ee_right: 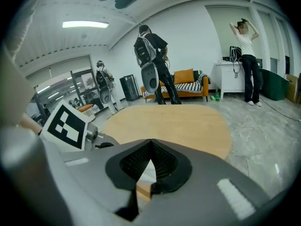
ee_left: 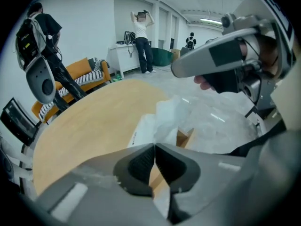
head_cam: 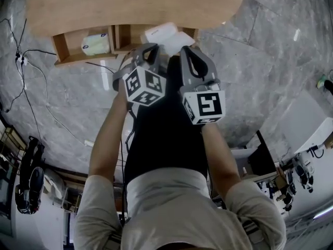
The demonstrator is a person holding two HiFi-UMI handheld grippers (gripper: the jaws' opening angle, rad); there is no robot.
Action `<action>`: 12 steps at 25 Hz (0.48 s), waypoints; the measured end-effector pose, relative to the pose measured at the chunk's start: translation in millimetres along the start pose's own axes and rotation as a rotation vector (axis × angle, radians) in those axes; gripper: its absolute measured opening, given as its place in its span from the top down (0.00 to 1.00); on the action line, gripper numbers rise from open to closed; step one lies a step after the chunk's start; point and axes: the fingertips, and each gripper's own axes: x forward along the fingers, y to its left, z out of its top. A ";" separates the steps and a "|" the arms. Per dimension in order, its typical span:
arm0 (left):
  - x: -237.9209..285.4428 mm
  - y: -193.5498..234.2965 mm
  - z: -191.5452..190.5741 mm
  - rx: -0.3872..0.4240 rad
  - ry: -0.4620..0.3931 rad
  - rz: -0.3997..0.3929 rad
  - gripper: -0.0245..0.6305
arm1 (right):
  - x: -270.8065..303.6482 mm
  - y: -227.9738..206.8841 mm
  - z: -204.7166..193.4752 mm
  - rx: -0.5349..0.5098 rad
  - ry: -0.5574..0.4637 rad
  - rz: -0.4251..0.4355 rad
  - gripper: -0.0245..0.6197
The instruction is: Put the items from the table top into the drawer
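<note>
Under the wooden table top (head_cam: 135, 4) two drawers stand open. The left drawer (head_cam: 65, 48) holds a pale green packet (head_cam: 95, 44). White packets (head_cam: 167, 35) lie piled in the right drawer, one of them in clear plastic (ee_left: 188, 112). Both grippers hang over the floor just in front of that right drawer, side by side. My left gripper (head_cam: 148, 49) has its jaws pressed together with nothing between them (ee_left: 154, 147). My right gripper (head_cam: 189, 52) is shut and empty too (ee_right: 151, 142). No loose item shows on the table top (ee_right: 178, 121).
Black cables (head_cam: 31, 61) trail over the grey marble floor left of the drawers. Beyond the table stand an orange sofa (ee_right: 188, 81), a white counter (ee_left: 120, 55) and several people. Equipment and shelves crowd the floor behind me at both sides.
</note>
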 end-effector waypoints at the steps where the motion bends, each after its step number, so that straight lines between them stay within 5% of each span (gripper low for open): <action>1: 3.9 -6.7 -5.4 0.012 0.010 -0.009 0.92 | -3.6 -1.3 -6.5 0.004 0.005 -0.005 0.95; 6: 32.4 -27.7 -21.7 0.098 0.055 -0.045 0.92 | -12.6 -14.2 -37.8 0.051 0.027 -0.039 0.95; 12: 72.7 -34.2 -21.2 0.302 0.080 -0.097 0.92 | -16.5 -33.7 -59.4 0.117 0.045 -0.101 0.95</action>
